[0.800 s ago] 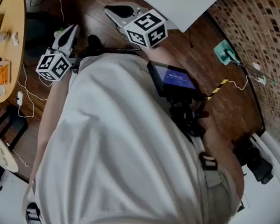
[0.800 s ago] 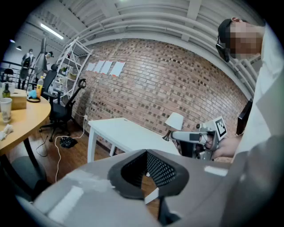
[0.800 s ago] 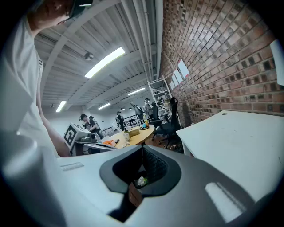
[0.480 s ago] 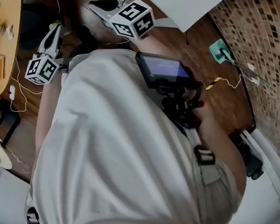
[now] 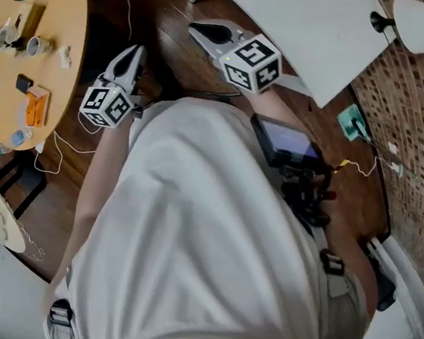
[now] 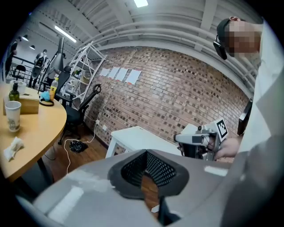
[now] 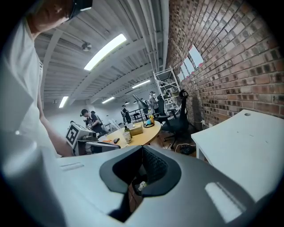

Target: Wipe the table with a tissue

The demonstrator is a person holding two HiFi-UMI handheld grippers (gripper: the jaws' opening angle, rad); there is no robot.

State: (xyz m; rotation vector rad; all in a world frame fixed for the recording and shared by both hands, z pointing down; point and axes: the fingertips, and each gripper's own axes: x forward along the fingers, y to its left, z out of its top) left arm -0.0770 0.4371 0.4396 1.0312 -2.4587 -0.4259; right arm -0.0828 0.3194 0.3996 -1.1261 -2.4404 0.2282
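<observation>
While held over wooden floor near white table: clenched empty at left gripper, likewise clenched empty at right gripper.

The right gripper fills the lower half, its two grey jaws closed together around a dark meshed hollow, with a sliver of brown floor showing through the slit. At right a white table stands against a brick wall. Farther off, a round wooden table carries a paper cup and a box. At left, the left gripper with its marker cube points rightward
</observation>
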